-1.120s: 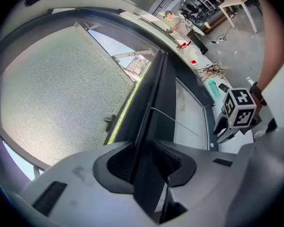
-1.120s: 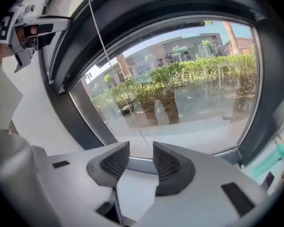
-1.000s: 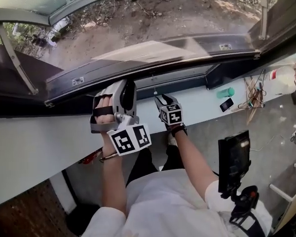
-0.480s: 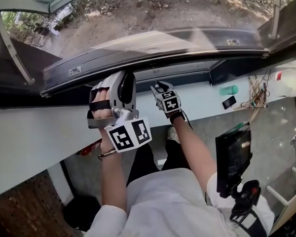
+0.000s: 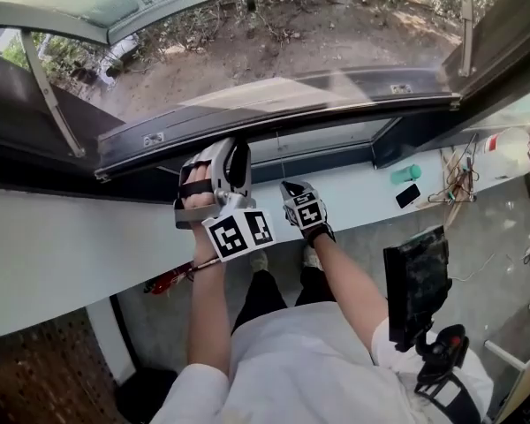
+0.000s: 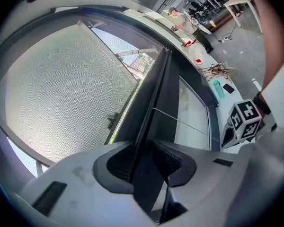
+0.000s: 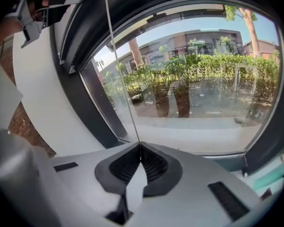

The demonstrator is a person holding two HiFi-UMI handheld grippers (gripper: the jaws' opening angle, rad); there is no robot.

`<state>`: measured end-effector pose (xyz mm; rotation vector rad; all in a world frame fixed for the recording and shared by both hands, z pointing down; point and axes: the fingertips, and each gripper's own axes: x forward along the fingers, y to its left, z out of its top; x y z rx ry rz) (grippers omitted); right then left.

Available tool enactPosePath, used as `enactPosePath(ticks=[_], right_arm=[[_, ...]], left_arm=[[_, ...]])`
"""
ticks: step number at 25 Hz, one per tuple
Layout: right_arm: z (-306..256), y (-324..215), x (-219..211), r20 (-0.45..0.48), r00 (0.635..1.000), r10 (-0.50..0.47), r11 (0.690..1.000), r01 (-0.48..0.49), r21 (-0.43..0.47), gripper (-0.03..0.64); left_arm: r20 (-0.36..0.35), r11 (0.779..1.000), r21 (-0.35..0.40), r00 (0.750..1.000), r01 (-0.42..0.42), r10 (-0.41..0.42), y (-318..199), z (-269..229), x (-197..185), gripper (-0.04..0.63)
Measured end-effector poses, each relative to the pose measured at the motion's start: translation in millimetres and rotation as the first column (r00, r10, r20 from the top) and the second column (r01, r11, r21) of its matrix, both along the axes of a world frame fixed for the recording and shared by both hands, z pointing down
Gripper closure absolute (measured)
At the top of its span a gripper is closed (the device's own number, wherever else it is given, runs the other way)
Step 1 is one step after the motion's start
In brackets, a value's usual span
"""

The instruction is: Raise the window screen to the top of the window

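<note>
The window screen's dark bottom bar (image 5: 318,104) runs across the window opening just above the white sill (image 5: 88,246). Its grey mesh (image 6: 61,93) fills the left of the left gripper view. My left gripper (image 5: 232,153) is shut on this bar, which passes edge-on between the pads (image 6: 168,162). A thin pull cord (image 7: 120,70) runs from the frame straight into my right gripper (image 7: 140,145). That gripper's jaws have just been closing and now pinch the cord at their tips. The right gripper (image 5: 287,186) sits just right of the left one, over the sill.
Right along the sill lie a green bottle (image 5: 405,173), a phone (image 5: 406,194) and tangled cables (image 5: 455,179). A dark screen on a stand (image 5: 415,294) is by the person's right side. The outer sash is swung open, its stay arm (image 5: 49,104) at left.
The right gripper's jaws, open before, have shut on the cord after a small shift toward it. The left gripper still holds the bar in the same place.
</note>
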<state>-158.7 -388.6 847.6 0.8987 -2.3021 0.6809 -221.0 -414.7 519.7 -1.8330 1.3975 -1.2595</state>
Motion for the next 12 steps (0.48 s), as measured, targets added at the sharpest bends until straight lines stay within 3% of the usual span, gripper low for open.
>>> enactPosePath(ticks=[2, 5, 8, 12], right_arm=[[-4, 22, 6, 0.008, 1.000, 0.016, 1.000, -0.016, -0.010, 0.614], [-9, 59, 4, 0.015, 1.000, -0.012, 1.000, 0.011, 0.022, 0.614], [-10, 80, 4, 0.023, 0.999, -0.028, 0.997, 0.026, 0.077, 0.614], [-7, 88, 23, 0.014, 0.999, 0.031, 0.998, -0.032, 0.046, 0.614]], left_arm=[[0.032, 1.000, -0.008, 0.999, 0.000, 0.000, 1, 1, 0, 0.502], [0.140, 1.000, -0.021, 0.990, -0.021, 0.024, 4, 5, -2, 0.502], [0.100, 0.998, -0.008, 0.993, -0.056, 0.056, 4, 3, -2, 0.502], [0.048, 0.997, 0.027, 0.997, -0.066, 0.064, 4, 2, -1, 0.502]])
